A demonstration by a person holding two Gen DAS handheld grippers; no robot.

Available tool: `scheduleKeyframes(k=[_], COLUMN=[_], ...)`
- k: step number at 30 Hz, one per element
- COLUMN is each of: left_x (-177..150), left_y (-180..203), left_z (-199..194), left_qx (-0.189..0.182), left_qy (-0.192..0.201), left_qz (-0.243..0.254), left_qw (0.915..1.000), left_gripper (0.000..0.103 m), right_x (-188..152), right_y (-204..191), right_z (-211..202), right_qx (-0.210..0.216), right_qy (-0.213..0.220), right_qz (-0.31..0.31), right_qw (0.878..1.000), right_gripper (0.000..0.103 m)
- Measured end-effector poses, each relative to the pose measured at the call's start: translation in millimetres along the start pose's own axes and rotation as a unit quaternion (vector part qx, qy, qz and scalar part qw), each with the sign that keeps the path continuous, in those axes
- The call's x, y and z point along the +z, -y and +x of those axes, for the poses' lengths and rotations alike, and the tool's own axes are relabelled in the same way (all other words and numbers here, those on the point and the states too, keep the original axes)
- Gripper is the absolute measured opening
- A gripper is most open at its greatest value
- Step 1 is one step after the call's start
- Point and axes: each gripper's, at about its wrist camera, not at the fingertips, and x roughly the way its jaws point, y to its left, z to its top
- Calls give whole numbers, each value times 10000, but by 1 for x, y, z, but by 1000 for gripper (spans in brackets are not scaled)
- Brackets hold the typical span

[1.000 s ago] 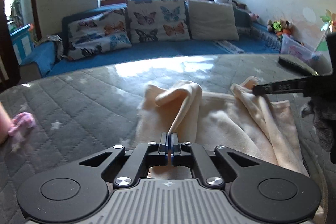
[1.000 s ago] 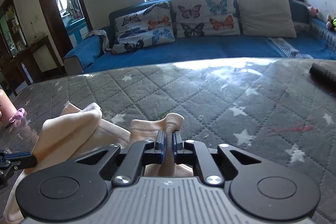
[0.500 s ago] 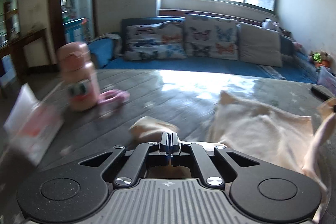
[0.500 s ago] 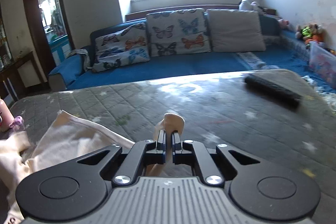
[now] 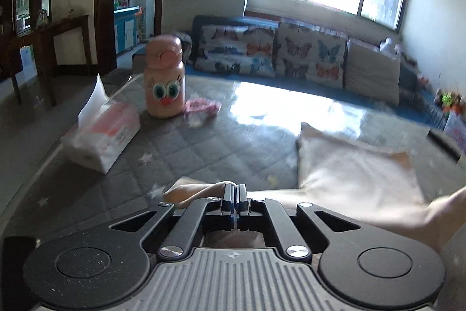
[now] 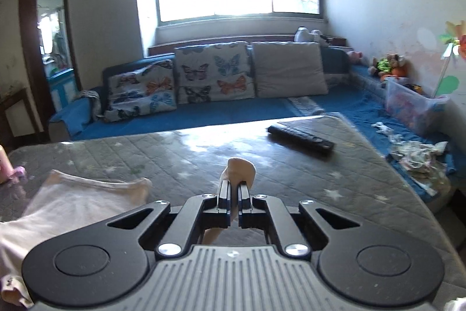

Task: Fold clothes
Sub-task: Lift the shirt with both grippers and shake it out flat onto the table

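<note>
- left gripper (image 5: 234, 191): jaws pressed together, pinching a fold of the cream soft cotton garment (image 5: 358, 171) right at its tips.
- right gripper (image 6: 234, 191): jaws clamped on another bunched corner of that garment, a nub of cloth poking up past the tips.
- the garment hangs stretched between the two grippers, its long axis running from one to the other; its body lies on the grey quilted star-print mattress (image 5: 204, 142), to the right of the left gripper and the left of the right one.
- neither hand looks nearer.
- i judge the coming move is laying it flat.
- left side: pink cartoon-faced bottle (image 5: 164, 77), white tissue pack (image 5: 102, 133), well apart.
- right side: black remote control (image 6: 300, 137) ahead, clear of the cloth.
</note>
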Motion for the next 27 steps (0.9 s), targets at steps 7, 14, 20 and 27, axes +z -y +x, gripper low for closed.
scheduleKeyframes(k=[7, 14, 20, 27], left_x=[-22, -36, -52, -75], left_y=[-5, -1, 37, 86], left_z=[19, -9, -28, -37], left_qx=[147, -58, -755, -1588], left_qy=[-380, -149, -12, -26], left_qz=[95, 507, 1173, 1852], left_qw=[9991, 9986, 9902, 9698], left_gripper=[5, 28, 35, 45], right_x=[-32, -47, -50, -57], right_y=[13, 3, -20, -61], right_z=[30, 26, 9, -10], right_qx=[-250, -230, 227, 1082], right_qy=[-810, -927, -908, -1009], right_qz=[48, -295, -741, -1147], right_qw=[9964, 9950, 9929, 9823], right_gripper=[6, 13, 27, 28])
